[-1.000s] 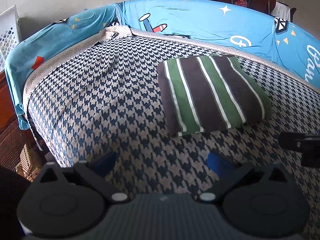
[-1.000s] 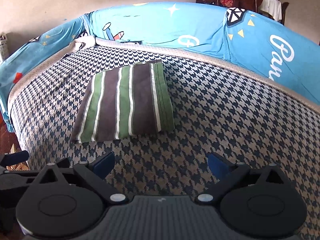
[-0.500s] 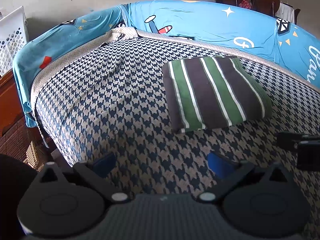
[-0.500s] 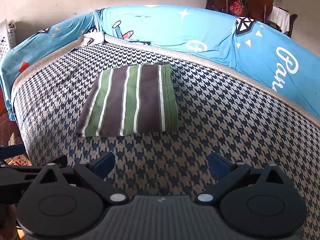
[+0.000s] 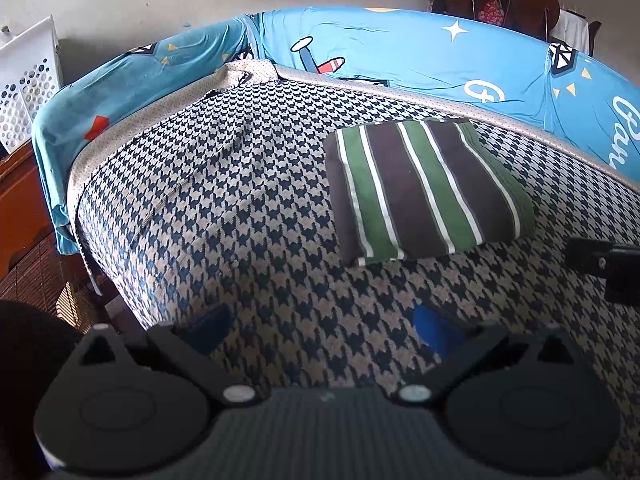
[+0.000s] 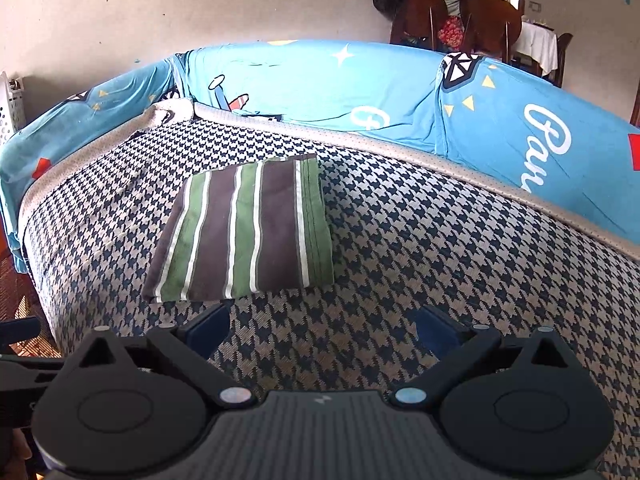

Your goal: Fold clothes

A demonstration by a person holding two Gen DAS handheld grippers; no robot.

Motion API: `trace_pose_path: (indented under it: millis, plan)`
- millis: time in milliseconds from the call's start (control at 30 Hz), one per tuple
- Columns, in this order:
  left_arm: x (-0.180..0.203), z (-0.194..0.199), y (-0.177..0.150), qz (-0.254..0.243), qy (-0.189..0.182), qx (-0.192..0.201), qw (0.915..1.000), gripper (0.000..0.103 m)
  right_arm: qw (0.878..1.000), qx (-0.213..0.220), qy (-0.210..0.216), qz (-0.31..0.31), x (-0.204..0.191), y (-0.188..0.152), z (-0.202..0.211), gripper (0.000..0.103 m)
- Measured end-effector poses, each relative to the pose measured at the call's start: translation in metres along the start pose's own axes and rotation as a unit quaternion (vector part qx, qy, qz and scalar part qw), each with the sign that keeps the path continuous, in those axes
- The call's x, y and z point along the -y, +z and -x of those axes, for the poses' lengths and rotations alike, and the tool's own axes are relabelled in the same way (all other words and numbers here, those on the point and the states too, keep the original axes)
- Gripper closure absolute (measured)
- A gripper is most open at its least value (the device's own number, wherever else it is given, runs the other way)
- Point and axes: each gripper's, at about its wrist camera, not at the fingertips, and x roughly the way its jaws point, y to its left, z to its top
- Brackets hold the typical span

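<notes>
- A white perforated plastic laundry basket (image 5: 24, 88) is seen at the left edge beside the bed; its contents cannot be made out.
- A folded rectangular garment striped in green, brown and white (image 5: 424, 188) is laid flat on the navy-and-beige houndstooth bed cover (image 5: 224, 208), near the blue cartoon-print sheet (image 5: 400, 52).
- The left gripper (image 5: 320, 330) is held with jaws wide apart, nothing between them, above the cover, short of the garment.
- The right gripper (image 6: 322, 326) is likewise spread wide and holds nothing.

Each tool (image 5: 324, 330) (image 6: 323, 330) — black, ribbed body, round discs, silver screws — carries blue fingertips (image 5: 436, 330).
</notes>
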Motion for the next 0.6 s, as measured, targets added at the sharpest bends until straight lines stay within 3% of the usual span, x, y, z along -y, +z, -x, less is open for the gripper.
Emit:
trace_pose_path:
  millis: [600]
  plan:
    - [-0.0002, 0.0048, -0.0030, 0.000, -0.002, -0.002, 1.0000, 0.000, 1.000, -0.017, 0.001, 0.020, -0.0016, -0.0026, 0.0010, 0.002]
